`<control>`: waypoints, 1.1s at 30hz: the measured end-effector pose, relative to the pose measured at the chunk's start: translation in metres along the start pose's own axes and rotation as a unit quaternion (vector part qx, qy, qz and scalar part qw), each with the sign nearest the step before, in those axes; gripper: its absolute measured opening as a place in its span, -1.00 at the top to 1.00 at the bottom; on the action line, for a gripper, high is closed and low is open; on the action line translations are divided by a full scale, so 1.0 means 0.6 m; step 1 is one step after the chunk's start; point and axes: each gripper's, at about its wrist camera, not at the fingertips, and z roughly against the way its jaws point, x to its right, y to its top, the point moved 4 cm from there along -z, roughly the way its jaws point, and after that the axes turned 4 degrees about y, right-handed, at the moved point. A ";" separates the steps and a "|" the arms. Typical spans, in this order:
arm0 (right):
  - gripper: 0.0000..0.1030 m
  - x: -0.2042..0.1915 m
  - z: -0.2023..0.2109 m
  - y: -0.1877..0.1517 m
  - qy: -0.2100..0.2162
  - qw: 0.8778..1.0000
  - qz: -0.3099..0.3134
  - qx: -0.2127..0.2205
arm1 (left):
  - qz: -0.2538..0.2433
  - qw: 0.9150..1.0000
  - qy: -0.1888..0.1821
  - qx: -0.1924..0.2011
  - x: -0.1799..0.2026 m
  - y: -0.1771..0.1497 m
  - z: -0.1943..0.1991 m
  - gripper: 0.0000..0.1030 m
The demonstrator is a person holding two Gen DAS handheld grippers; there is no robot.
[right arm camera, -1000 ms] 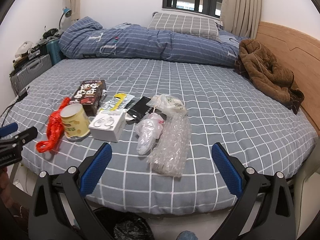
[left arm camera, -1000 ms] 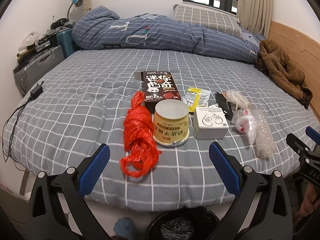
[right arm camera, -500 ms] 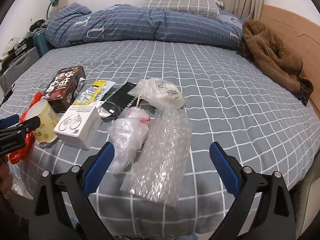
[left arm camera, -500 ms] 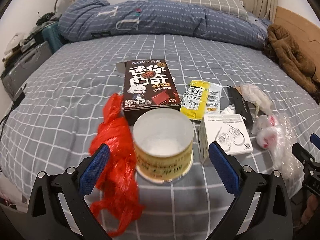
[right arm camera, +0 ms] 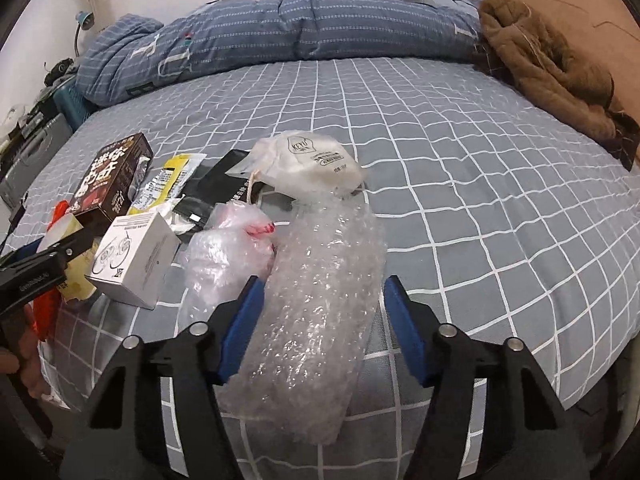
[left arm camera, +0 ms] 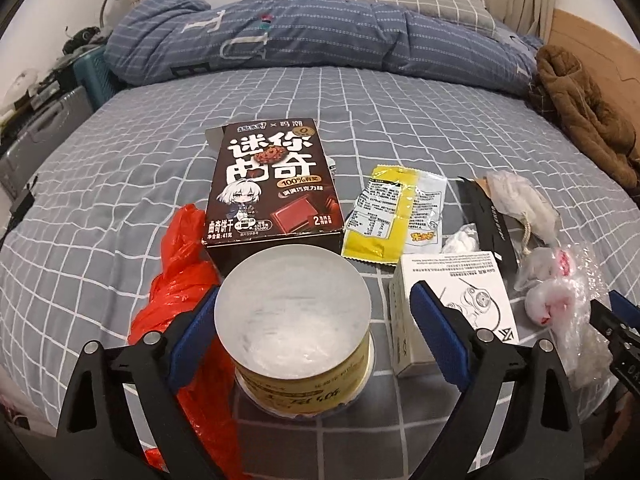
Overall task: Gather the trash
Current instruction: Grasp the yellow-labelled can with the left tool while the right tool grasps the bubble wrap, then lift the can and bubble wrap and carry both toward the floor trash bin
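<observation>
Bedding comes first: a grey checked bed [right arm camera: 460, 184] carries all the trash along its near edge, with a blue duvet [right arm camera: 280, 28] bunched at the far side and a brown coat [right arm camera: 548, 64] by the headboard.

Nothing looks collected yet, judging by how everything lies loose on the sheet; no bin shows in either view.

The bubble wrap [right arm camera: 320, 320] lies between the wide-spread blue fingers of the right gripper [right arm camera: 324, 320], not yet pinched. Just left of it sits a clear bag [right arm camera: 228, 248] with red print, and beyond it a white pouch [right arm camera: 308, 160] marked "KEYU".

The red bag [left arm camera: 180, 292] is crumpled beside the yellow tub [left arm camera: 296, 332], which stands between the parted fingers of the left gripper [left arm camera: 312, 336]. Its left pad looks close to the tub wall, its right one apart, so I judge the tub the next pick.

Behind the tub lies a brown cookie box [left arm camera: 276, 184] with large Chinese lettering, "100%" and "41", plus a cartoon girl. To the right are a white box [left arm camera: 452, 312] with a line drawing of earbuds, a yellow wrapper [left arm camera: 384, 216], and a black sleeve [left arm camera: 492, 216] whose print is too small to read.
</observation>
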 end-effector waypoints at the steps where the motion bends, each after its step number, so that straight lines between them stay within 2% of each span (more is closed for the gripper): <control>1: -0.07 0.001 -0.004 -0.002 0.001 1.000 -0.002 -0.004 | -0.001 1.000 0.004 -0.001 0.001 0.001 -0.002 -0.69; 4: -0.01 0.004 -0.019 -0.008 0.001 1.000 -0.009 -0.020 | 0.000 1.000 0.021 -0.011 0.000 -0.003 -0.013 -0.55; 7: 0.13 0.001 -0.023 -0.011 0.007 1.000 -0.009 -0.023 | 0.007 0.999 0.027 -0.017 -0.007 -0.008 -0.021 -0.38; 11: 0.40 -0.001 -0.020 -0.010 0.003 1.000 -0.008 -0.018 | 0.011 0.999 0.026 -0.015 -0.011 -0.012 -0.017 -0.37; 14: 0.50 0.000 -0.018 -0.009 0.001 1.000 -0.008 -0.018 | 0.009 0.999 0.027 -0.014 -0.010 -0.014 -0.013 -0.37; 33: 0.59 -0.004 0.032 0.004 -0.010 1.000 -0.006 0.005 | 0.016 1.000 0.020 0.003 -0.016 -0.007 0.044 -0.37</control>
